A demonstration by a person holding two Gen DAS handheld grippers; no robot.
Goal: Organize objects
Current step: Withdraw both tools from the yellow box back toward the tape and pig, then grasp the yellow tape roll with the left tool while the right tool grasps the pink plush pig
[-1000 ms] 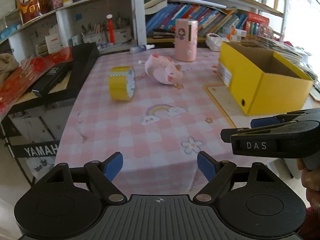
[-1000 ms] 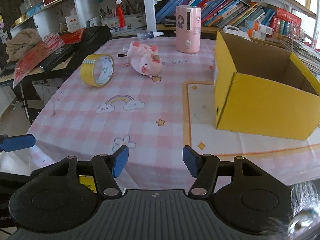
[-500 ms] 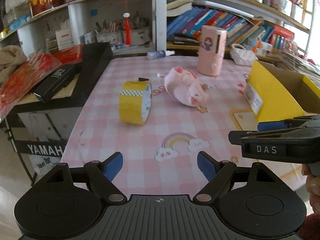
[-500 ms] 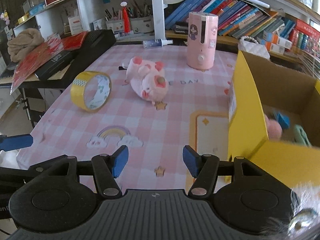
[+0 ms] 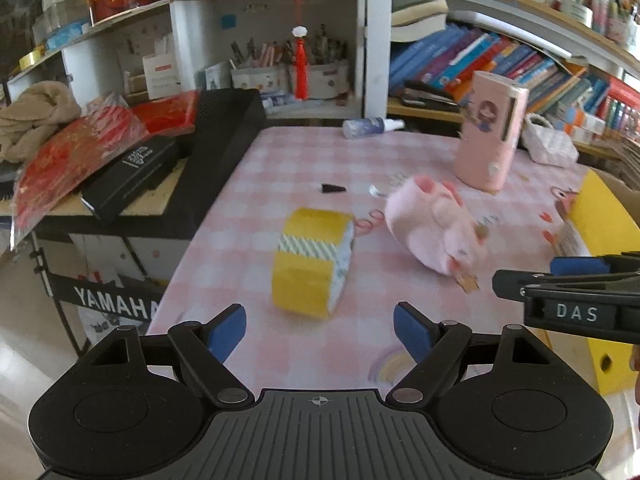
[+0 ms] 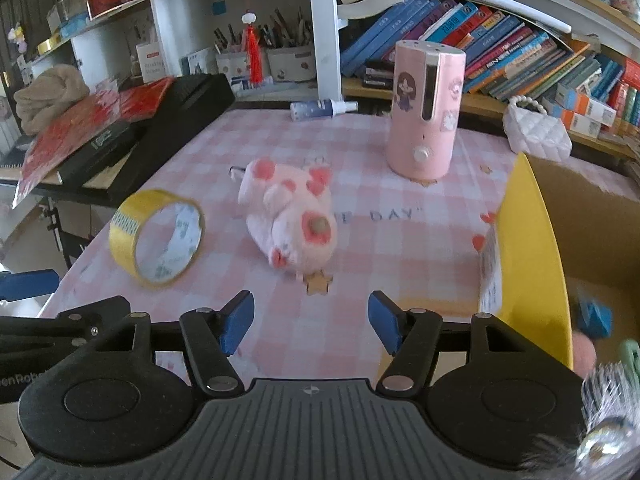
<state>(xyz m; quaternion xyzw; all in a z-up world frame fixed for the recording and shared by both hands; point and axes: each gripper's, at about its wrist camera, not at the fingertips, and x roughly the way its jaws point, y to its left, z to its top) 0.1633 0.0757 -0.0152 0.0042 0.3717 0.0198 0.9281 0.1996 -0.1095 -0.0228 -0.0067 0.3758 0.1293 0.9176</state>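
A yellow tape roll [image 5: 312,262] stands on edge on the pink checked tablecloth, just ahead of my open, empty left gripper [image 5: 320,330]. It also shows in the right wrist view [image 6: 158,236]. A pink plush pig [image 6: 290,218] lies ahead of my open, empty right gripper [image 6: 312,322]; it shows in the left wrist view [image 5: 436,234] too. A pink cylindrical humidifier [image 6: 426,110] stands upright behind it. A yellow cardboard box [image 6: 532,248] sits at the right with small items inside.
A small spray bottle [image 6: 322,109] lies at the table's far edge. A black keyboard case [image 5: 224,156] with a black box and red packets borders the table's left side. Bookshelves stand behind. A white quilted pouch [image 6: 536,136] sits at the far right.
Both grippers have moved forward over the table; the tape roll and plush pig are now closer and larger. Both stay open.
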